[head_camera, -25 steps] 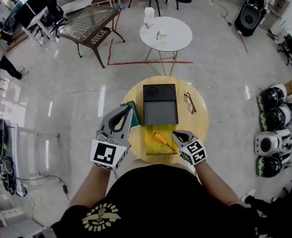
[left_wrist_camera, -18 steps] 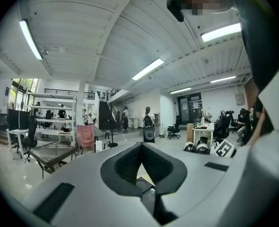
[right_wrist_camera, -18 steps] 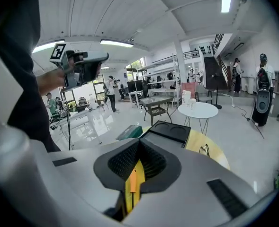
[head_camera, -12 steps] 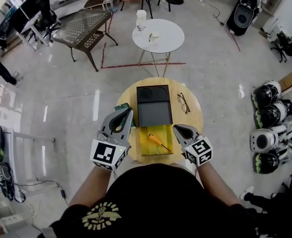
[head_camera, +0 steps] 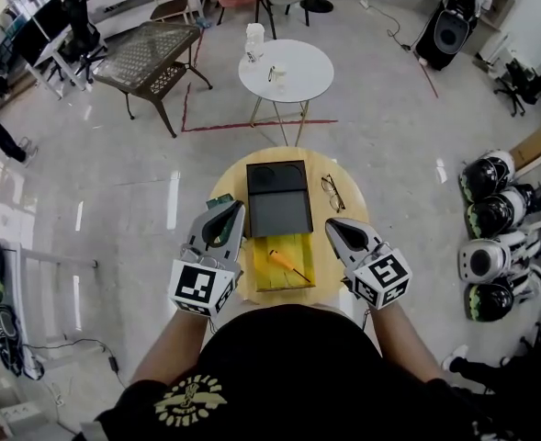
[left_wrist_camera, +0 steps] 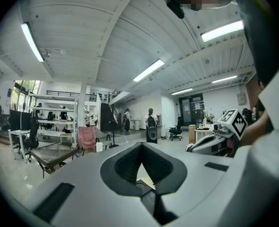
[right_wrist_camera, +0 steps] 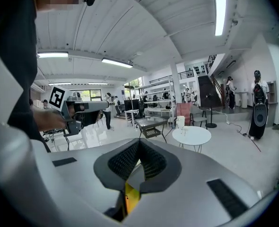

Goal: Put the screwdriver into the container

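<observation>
The screwdriver (head_camera: 284, 263) lay inside the yellow container (head_camera: 302, 246), between the left tongs (head_camera: 234, 207) and the right tongs (head_camera: 331, 225). Both pairs were closed tip to tip, gripping nothing.

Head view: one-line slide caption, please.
Orange-handled screwdriver lies in the yellow container, flanked by the shut left gripper and shut right gripper.

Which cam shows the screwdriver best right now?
Head view: the whole screwdriver lies in the yellow container, unobstructed. Left gripper view shows none of it; right gripper view shows only a sliver of the container between its jaws, no screwdriver.
</observation>
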`<control>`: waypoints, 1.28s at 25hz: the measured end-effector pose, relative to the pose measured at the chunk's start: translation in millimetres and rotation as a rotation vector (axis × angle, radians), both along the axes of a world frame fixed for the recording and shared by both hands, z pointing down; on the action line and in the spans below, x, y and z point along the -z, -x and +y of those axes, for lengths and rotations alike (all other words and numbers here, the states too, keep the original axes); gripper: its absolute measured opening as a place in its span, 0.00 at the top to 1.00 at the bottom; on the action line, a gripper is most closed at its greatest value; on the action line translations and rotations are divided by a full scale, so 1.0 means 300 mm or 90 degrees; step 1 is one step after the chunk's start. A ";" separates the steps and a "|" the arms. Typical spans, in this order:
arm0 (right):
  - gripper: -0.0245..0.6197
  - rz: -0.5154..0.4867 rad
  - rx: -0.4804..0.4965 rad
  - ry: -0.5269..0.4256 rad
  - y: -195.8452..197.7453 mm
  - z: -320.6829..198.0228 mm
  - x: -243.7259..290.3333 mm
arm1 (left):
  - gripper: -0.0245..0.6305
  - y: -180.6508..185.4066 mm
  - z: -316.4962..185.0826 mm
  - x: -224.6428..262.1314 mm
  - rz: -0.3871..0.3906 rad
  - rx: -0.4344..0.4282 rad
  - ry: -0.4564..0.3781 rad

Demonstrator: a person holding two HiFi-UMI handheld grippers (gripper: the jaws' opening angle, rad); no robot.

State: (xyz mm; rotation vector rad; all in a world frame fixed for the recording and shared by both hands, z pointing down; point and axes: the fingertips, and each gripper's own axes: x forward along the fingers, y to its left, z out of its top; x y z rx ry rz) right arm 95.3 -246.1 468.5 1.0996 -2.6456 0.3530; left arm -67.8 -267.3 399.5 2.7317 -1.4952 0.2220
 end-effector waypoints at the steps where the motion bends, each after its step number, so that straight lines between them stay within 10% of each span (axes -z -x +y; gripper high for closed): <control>1: 0.94 -0.002 0.002 -0.005 0.000 0.001 0.019 | 0.94 -0.004 0.003 0.000 0.000 0.000 0.000; 32: 0.94 -0.046 0.085 -0.057 -0.058 0.095 0.195 | 0.94 -0.032 0.158 0.005 -0.029 0.086 -0.005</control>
